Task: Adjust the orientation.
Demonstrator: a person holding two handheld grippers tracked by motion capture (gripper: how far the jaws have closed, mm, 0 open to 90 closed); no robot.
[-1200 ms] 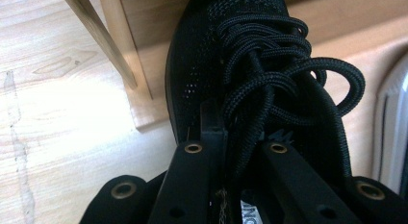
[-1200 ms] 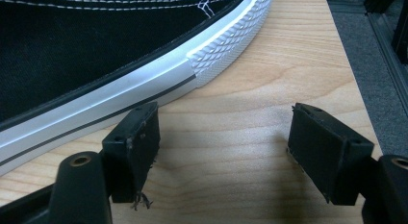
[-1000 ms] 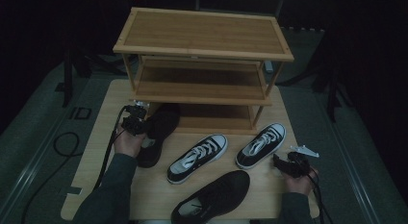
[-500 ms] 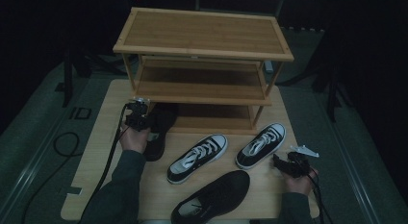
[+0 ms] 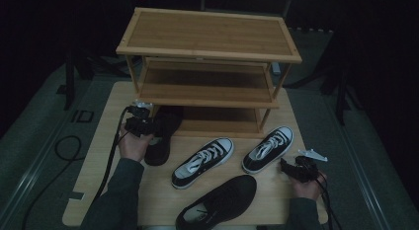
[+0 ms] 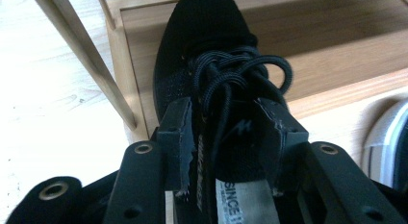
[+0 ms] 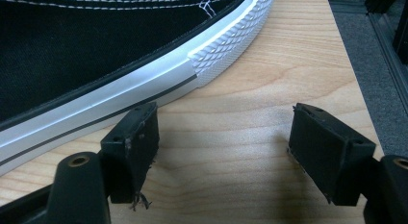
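- Left gripper [image 6: 226, 137]: jaws just opened wide, straddling the tongue and laces of the black shoe [image 6: 211, 65], pads clear of it — released.
- Black shoe: centre of the left gripper view, toe on the bottom shelf [image 5: 217, 122] of the rack, heel hanging off onto the table [image 5: 99, 141].
- Risk: pulling back carelessly could snag the laces and drag the shoe off the shelf.
- Right gripper [image 7: 226, 152]: spread open, empty, beside a white-soled sneaker [image 7: 120, 65].

Dark lab/studio setup: wood table [image 5: 104, 156] w/ shoe rack [image 5: 207, 42], floor cables [image 5: 59, 146], stands.
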